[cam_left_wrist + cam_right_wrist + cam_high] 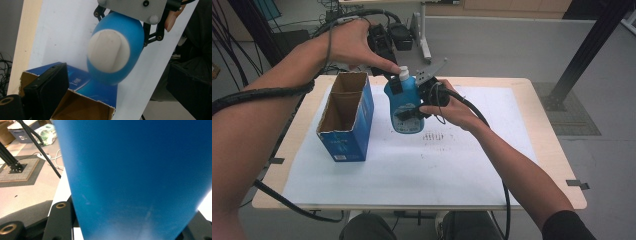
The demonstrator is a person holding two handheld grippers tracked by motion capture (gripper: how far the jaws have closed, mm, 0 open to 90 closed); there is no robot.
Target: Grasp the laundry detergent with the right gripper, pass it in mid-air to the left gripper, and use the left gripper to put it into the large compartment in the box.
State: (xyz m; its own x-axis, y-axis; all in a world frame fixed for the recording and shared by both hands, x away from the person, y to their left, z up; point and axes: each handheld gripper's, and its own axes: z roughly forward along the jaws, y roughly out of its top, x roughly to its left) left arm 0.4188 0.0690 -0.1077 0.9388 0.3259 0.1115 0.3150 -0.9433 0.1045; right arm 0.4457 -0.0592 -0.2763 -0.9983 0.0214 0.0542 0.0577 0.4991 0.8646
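A blue bottle (405,100) with a white cap (403,73) hangs upright above the table, beside an open blue cardboard box (346,116). My right gripper (408,113) is shut on the bottle's body from the right, and in the right gripper view the blue wall (137,170) sits between the jaws. My left gripper (394,83) hovers at the bottle's neck, open. The left gripper view looks down on the cap (108,51), with one black finger (47,90) over the box (82,107) and apart from the cap. The right gripper's grey plate (132,8) shows behind the bottle.
A white sheet (437,160) covers most of the wooden table (557,165). The box stands at the sheet's left, top open and inside bare. Cables trail off both grippers. A black frame post (587,45) and floor mat stand beyond the table's right.
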